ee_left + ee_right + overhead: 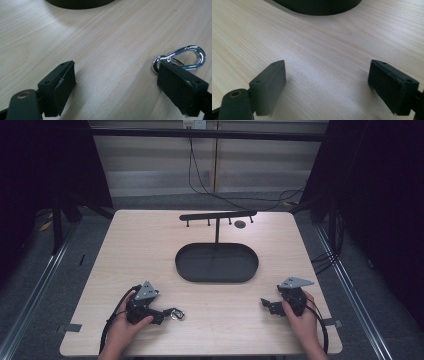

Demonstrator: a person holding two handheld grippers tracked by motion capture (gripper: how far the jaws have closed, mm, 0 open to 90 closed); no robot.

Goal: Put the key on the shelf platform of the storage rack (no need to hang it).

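High view: fixed overhead, looking forward and down across whole table, far. Left gripper view: low, close to tabletop, looking along own jaws toward dark oval tray. Right gripper view: likewise low and close, facing same tray. Shared across all three: tray edge and surrounding pale wood surface.

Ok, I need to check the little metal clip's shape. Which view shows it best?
The left gripper view: the silver carabiner clip lies close up on the table, its loop and gate clear, partly behind one jaw of the open left gripper. The high view gives a tiny glint. The right gripper view has bare wood between its jaws.
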